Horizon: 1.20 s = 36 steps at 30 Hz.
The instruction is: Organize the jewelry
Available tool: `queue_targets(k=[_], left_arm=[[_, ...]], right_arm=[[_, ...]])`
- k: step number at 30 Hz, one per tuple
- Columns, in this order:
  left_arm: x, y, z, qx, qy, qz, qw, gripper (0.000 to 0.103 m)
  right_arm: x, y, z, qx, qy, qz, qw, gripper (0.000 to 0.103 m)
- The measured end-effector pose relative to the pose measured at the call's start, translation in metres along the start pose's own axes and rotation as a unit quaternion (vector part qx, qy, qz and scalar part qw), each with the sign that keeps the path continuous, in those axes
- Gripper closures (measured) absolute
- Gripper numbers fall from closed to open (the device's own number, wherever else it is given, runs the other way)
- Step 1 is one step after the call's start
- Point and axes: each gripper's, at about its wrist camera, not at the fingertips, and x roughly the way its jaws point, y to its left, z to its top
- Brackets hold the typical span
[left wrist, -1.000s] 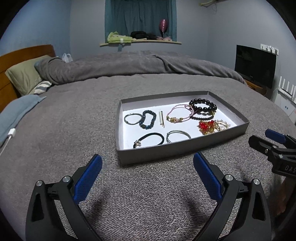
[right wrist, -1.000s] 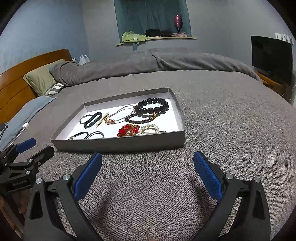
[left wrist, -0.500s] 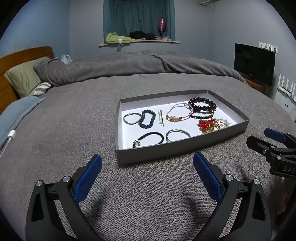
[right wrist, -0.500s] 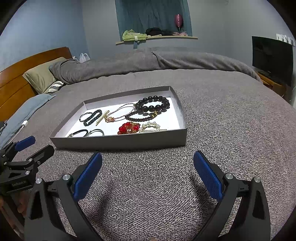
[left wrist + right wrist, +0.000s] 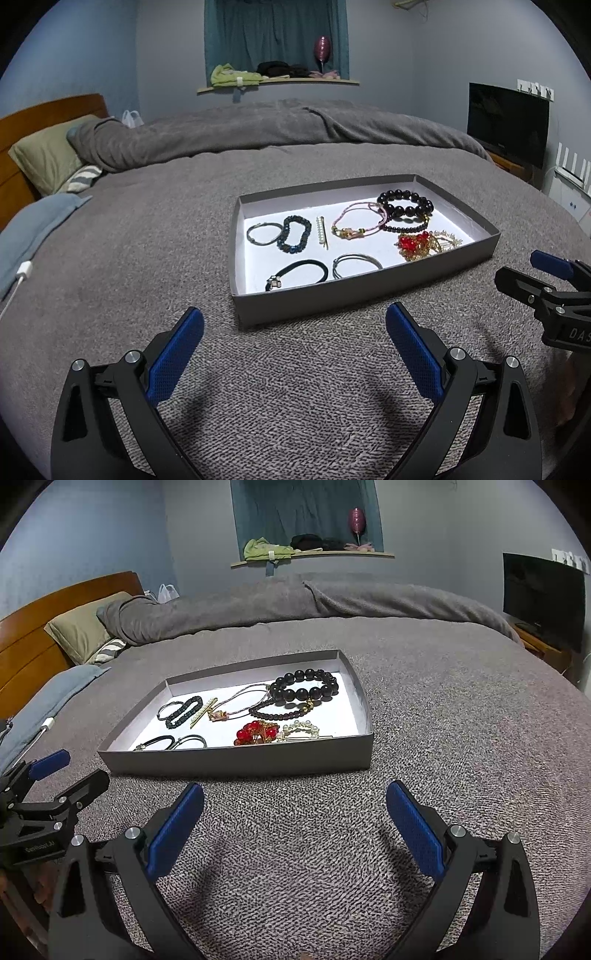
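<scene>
A shallow grey tray [image 5: 362,290] [image 5: 236,762] with a white floor lies on the bed and holds several pieces of jewelry. Among them are a big black bead bracelet [image 5: 405,203] [image 5: 304,686], a pink cord bracelet [image 5: 356,221], a red and gold hair ornament [image 5: 415,243] [image 5: 256,733], a pearl hair pin [image 5: 321,232], a dark bead bracelet [image 5: 294,234] and a black cord band [image 5: 299,273]. My left gripper [image 5: 294,345] hangs open in front of the tray. My right gripper [image 5: 294,823] is open too, near the tray's right front corner. Both hold nothing.
The grey bedspread [image 5: 147,258] spreads all round the tray. A rolled grey duvet [image 5: 258,129] lies behind it. Pillows [image 5: 44,162] and a wooden headboard are at the left, with a white charger cable [image 5: 22,275] at the edge. A dark screen [image 5: 508,122] stands at right.
Both grippers have sunk a little lower toward the bedspread, so the tray looks flatter. The jewelry has not moved and both grippers stay open.
</scene>
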Motion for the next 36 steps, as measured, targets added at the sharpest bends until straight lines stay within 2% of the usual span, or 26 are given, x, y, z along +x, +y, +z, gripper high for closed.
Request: queue_targets(k=[30, 36], left_arm=[[0.0035, -0.0034, -0.0022, 0.005, 0.004, -0.004, 1.0000, 0.005], [0.0034, -0.0057, -0.0021, 0.010, -0.004, -0.023, 0.9997, 0.005]], right_arm=[[0.0015, 0.0005, -0.0016, -0.004, 0.001, -0.001, 1.000, 0.005], [0.0009, 0.0001, -0.0019, -0.004, 0.001, -0.003, 1.000, 0.005]])
